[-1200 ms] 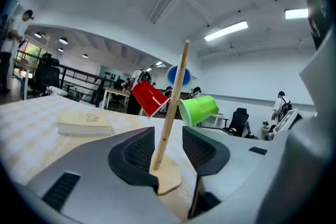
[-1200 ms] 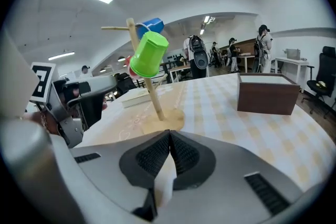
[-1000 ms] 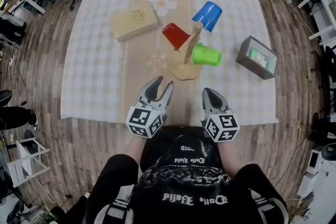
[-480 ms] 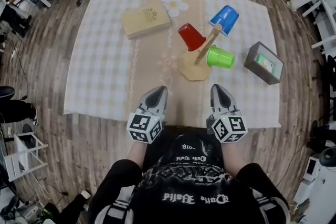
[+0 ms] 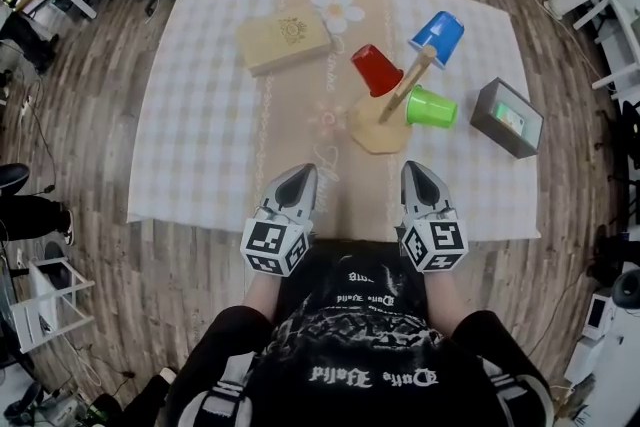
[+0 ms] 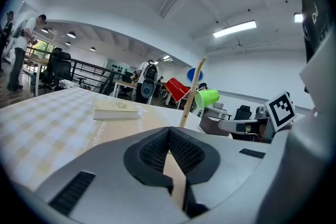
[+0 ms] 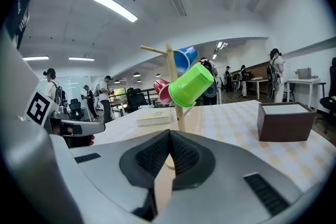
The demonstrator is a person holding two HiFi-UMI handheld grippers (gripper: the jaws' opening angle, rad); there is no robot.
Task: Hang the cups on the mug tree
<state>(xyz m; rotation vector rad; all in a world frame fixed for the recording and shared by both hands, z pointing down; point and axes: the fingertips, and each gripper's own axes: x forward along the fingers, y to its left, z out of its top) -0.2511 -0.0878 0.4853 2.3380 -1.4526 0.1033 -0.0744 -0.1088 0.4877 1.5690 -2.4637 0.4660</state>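
My left gripper has just snapped shut on nothing; my right gripper is shut and empty too. Ahead of both, the mug tree carries the red cup, blue cup and green cup, seemingly all hooked. A careless nudge could shake one off.

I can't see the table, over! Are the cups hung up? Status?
Left gripper jaws just closed, empty. Right gripper shut, empty. Red cup, blue cup, green cup all hang on the tree. Nothing in the way.
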